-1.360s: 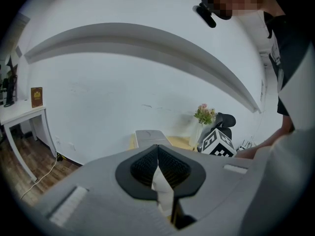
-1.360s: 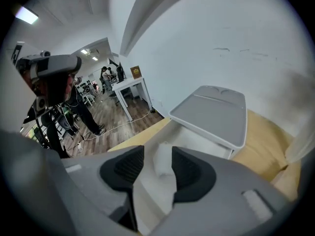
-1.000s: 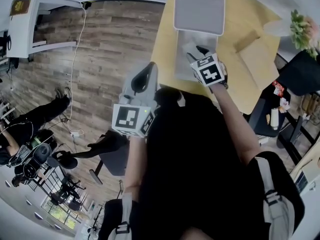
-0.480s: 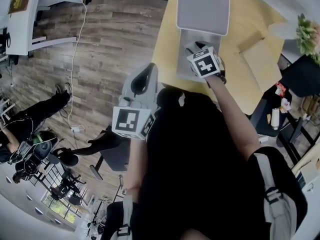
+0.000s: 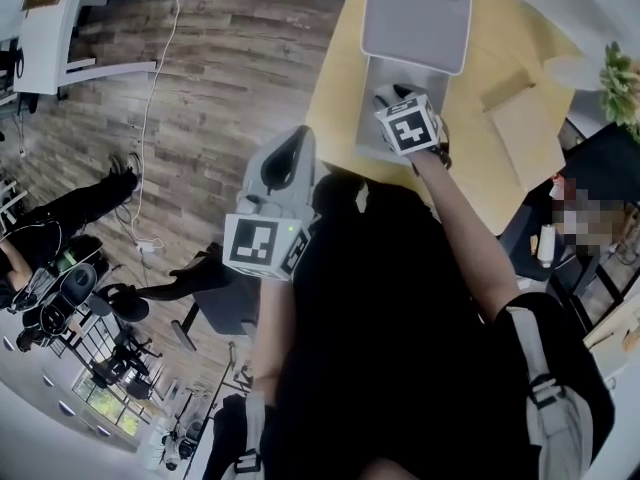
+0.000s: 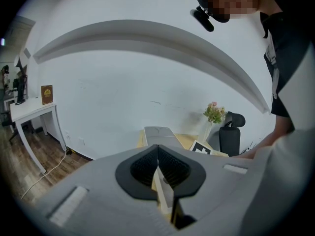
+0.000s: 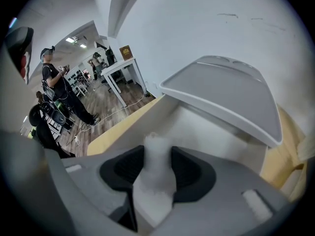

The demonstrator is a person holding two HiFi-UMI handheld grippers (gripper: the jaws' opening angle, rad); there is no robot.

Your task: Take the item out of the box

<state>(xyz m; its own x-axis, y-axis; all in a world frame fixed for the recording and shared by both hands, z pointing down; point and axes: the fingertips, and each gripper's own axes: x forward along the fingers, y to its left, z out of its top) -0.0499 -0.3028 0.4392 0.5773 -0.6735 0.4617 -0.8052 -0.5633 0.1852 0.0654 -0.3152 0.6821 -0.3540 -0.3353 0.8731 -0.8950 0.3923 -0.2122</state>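
Box [image 5: 400, 73] on table [image 5: 490, 28] — lid [image 5: 415, 13] behind it, plant [image 5: 622, 76] right

Left gripper [image 6: 158, 154] jaws together; right gripper [image 7: 157, 154] jaws closing on item [image 7: 153, 193]

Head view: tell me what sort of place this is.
Probably an open-plan office or workshop: a brown wood-plank floor, a white desk against the wall, a black office chair by the yellow wooden table, and people standing among equipment further off.
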